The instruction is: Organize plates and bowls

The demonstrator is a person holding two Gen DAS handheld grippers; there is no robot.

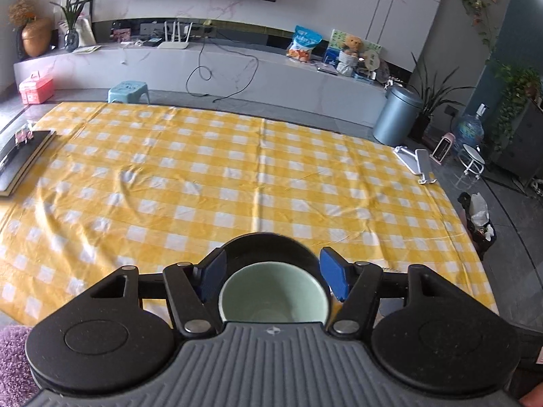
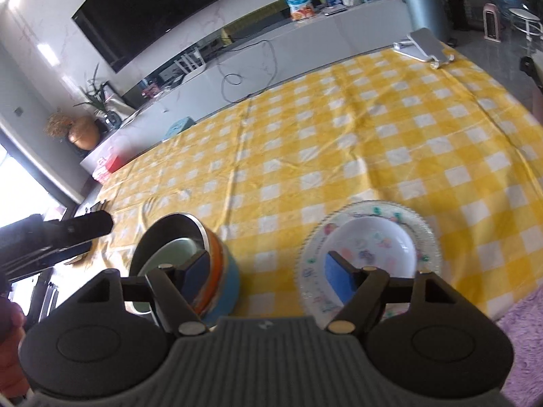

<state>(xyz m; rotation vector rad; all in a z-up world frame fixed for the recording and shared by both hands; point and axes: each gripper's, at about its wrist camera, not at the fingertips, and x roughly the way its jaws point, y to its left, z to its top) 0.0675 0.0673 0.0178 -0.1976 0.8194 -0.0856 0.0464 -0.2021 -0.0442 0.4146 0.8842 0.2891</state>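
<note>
In the left wrist view a pale green bowl sits inside a dark bowl on the yellow checked cloth. My left gripper is open, its blue pads either side of the bowls, not touching. In the right wrist view the same stack shows dark, orange and blue bowls with the green one inside. A white patterned plate lies to its right. My right gripper is open and empty, hovering between the stack and the plate.
The yellow checked cloth covers the table. A dark book lies at its left edge and a white phone stand at the far right corner. The left gripper's body shows in the right view.
</note>
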